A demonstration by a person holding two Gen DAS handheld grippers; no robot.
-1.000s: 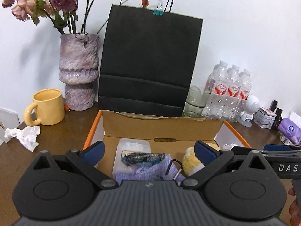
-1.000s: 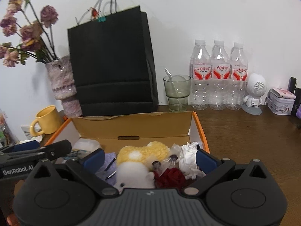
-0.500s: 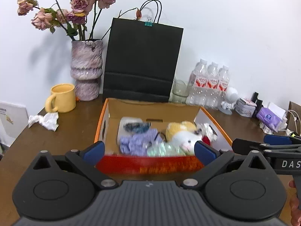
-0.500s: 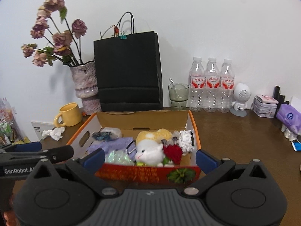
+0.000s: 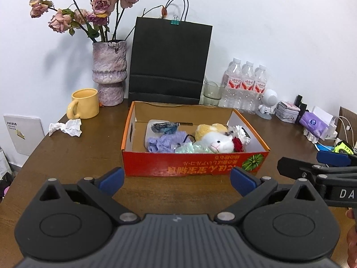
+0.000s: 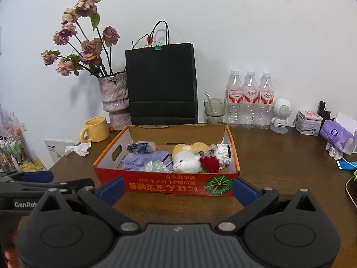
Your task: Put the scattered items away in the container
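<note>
The filled box (image 5: 194, 165) sits on the desk (image 5: 84, 156) just ahead of both empty, spread grippers: left gripper (image 5: 176, 179), right gripper (image 6: 177, 188).

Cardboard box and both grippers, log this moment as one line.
left gripper: open, empty | right gripper: open, empty | cardboard box: filled, on table | crumpled tissue: outside box, beside yellow mug
</note>
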